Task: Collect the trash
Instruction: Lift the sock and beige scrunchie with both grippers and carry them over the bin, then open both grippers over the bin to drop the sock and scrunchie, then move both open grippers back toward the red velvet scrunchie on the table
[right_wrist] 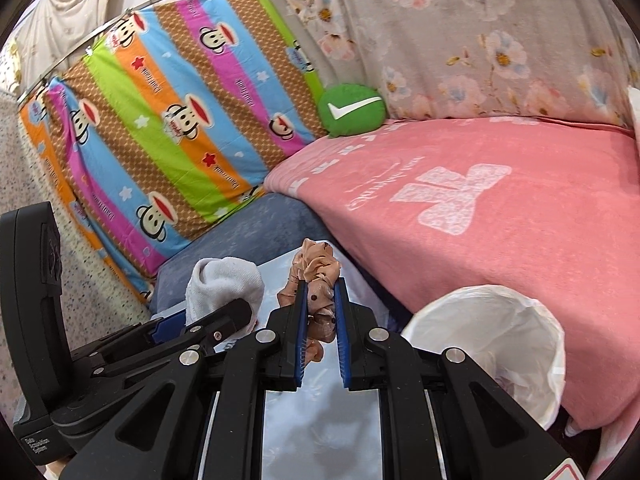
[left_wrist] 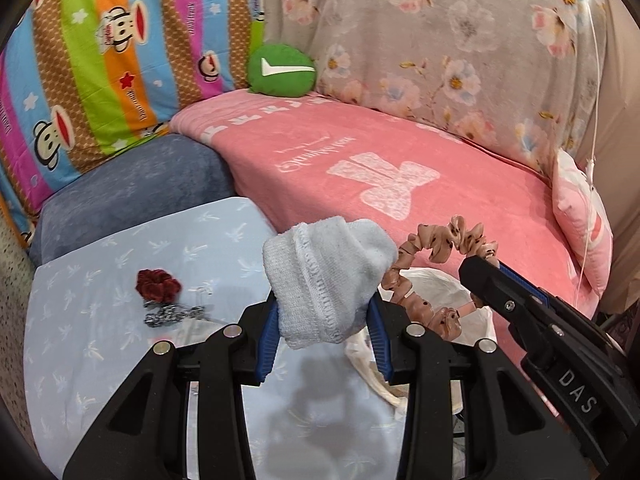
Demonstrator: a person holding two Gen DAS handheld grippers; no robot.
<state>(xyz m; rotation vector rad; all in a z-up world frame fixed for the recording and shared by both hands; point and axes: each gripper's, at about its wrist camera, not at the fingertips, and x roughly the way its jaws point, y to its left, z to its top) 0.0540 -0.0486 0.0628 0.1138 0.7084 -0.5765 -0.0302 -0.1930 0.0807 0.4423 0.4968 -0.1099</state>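
Observation:
My left gripper (left_wrist: 323,312) is shut on a white-blue sock (left_wrist: 324,276) and holds it above the light blue table (left_wrist: 100,320). My right gripper (right_wrist: 320,292) is shut on a tan spotted scrunchie (right_wrist: 316,276), held above the table beside the sock (right_wrist: 224,284). In the left wrist view the scrunchie (left_wrist: 432,264) hangs from the right gripper over a bin lined with a white bag (left_wrist: 432,284). The bin (right_wrist: 500,320) stands to the right of my right gripper.
A dark red scrunchie (left_wrist: 158,285) and a metal chain (left_wrist: 172,314) lie on the table. A pink blanket (left_wrist: 400,168) covers the couch behind, with a green cushion (left_wrist: 280,70) at the back and a pink pillow (left_wrist: 580,220) at the right.

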